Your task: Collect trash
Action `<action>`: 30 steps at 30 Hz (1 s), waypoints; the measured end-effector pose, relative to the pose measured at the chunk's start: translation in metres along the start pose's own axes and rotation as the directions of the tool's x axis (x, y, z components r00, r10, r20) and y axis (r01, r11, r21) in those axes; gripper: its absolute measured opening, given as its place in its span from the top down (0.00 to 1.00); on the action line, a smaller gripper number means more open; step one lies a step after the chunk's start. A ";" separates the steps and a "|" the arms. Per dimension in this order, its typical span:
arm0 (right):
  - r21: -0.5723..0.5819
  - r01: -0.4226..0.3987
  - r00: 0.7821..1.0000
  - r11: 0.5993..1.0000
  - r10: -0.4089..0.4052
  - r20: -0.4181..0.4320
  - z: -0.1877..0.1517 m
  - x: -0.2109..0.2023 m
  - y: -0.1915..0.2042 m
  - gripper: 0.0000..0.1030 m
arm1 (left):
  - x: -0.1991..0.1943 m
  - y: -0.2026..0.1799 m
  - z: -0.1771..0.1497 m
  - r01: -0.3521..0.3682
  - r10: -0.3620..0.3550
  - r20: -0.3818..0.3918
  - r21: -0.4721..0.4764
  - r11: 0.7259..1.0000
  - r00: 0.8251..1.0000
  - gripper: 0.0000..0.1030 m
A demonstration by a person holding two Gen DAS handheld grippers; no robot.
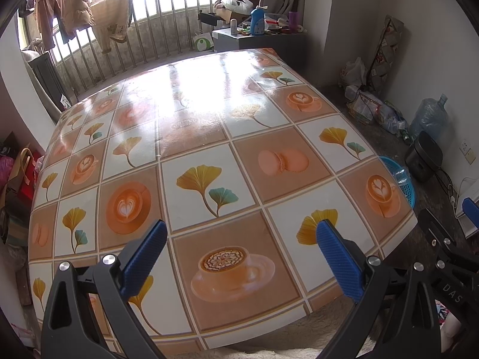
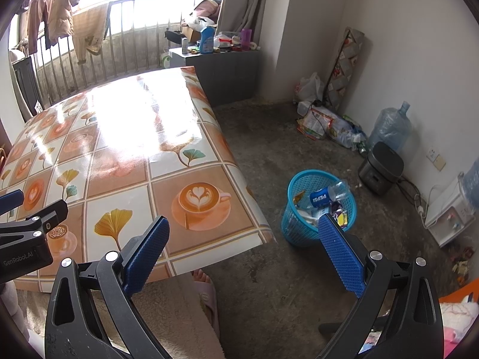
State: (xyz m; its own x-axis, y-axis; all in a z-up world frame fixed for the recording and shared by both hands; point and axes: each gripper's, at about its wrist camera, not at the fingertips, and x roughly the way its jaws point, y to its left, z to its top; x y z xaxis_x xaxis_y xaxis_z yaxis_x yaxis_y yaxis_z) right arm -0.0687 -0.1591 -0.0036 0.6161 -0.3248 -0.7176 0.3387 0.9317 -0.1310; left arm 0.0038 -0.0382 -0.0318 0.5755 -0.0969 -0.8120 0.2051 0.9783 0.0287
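Both tools, left and right, spread, empty; surface bare, bin filled (collection apparently complete); next I withdraw.

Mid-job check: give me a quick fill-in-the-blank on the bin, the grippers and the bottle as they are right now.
1. The wastebasket on the floor is ___ in colour.
2. The bottle lying in the wastebasket bears the brand name ___.
3. The left gripper and the right gripper both stand ___, holding nothing.
4. The wastebasket stands beside the ___ with the patterned cloth.

Missing words: blue; Pepsi; open; table
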 end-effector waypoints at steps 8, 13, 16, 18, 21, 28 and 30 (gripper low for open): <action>0.001 -0.001 1.000 1.000 0.001 -0.001 -0.001 -0.001 -0.002 0.07 | 0.000 0.000 0.000 0.000 0.000 -0.001 -0.001 1.000 1.000 0.05; -0.001 -0.002 1.000 1.000 0.002 0.002 -0.002 -0.002 0.000 0.07 | 0.000 0.000 -0.001 0.001 -0.001 -0.001 0.000 1.000 1.000 0.05; 0.000 -0.002 1.000 1.000 0.002 0.001 -0.002 -0.002 0.000 0.07 | 0.000 0.000 0.000 0.000 0.000 -0.001 -0.001 1.000 1.000 0.05; -0.001 -0.003 1.000 1.000 0.003 0.001 -0.002 -0.003 0.002 0.07 | 0.000 0.000 0.001 0.000 0.000 -0.002 -0.001 1.000 1.000 0.05; 0.001 -0.003 1.000 1.000 0.003 0.001 -0.002 -0.002 -0.001 0.07 | 0.000 0.000 0.001 0.001 -0.001 -0.002 -0.001 1.000 1.000 0.05; 0.001 -0.005 1.000 1.000 0.005 -0.001 -0.004 -0.003 0.003 0.07 | 0.000 0.000 0.000 0.001 -0.001 -0.003 -0.001 1.000 1.000 0.05; 0.002 -0.006 1.000 1.000 0.006 -0.001 -0.005 -0.002 0.003 0.07 | 0.000 0.000 0.000 0.002 -0.002 -0.003 -0.001 1.000 1.000 0.05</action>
State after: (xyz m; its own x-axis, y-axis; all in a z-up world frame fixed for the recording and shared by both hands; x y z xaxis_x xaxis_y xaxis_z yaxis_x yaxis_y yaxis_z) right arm -0.0723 -0.1549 -0.0055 0.6173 -0.3189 -0.7192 0.3362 0.9334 -0.1253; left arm 0.0036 -0.0379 -0.0316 0.5729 -0.0979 -0.8137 0.2052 0.9783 0.0267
